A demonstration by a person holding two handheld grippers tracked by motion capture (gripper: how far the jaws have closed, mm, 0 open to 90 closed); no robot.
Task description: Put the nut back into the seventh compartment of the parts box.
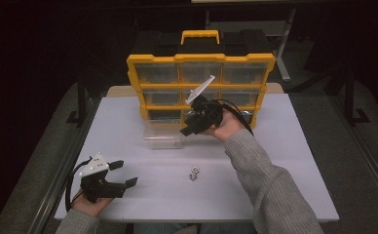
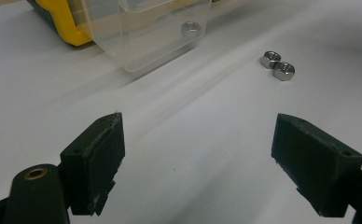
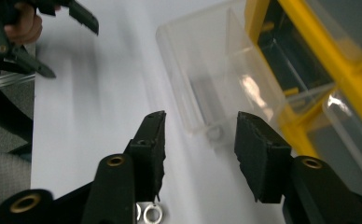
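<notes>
A clear plastic drawer [image 1: 163,135] stands on the white table [image 1: 274,161] in front of the yellow organizer [image 1: 201,83]. In the left gripper view a steel nut [image 2: 191,28] lies inside the drawer [image 2: 146,28]. Two more nuts [image 1: 194,173] rest loose on the table's middle. My right gripper [image 1: 189,127] hovers just right of the drawer, jaws apart with nothing between them; in its own view the gripper [image 3: 201,119] points at the drawer's [image 3: 216,79] near end. My left gripper [image 1: 126,173] rests open near the front left corner, its jaws [image 2: 200,126] wide and empty.
The organizer holds several clear drawers in yellow frames, with one slot open behind the pulled-out drawer. A black case with a yellow handle [image 1: 199,36] stands behind it. The loose nuts [image 2: 277,65] lie ahead and right of my left gripper.
</notes>
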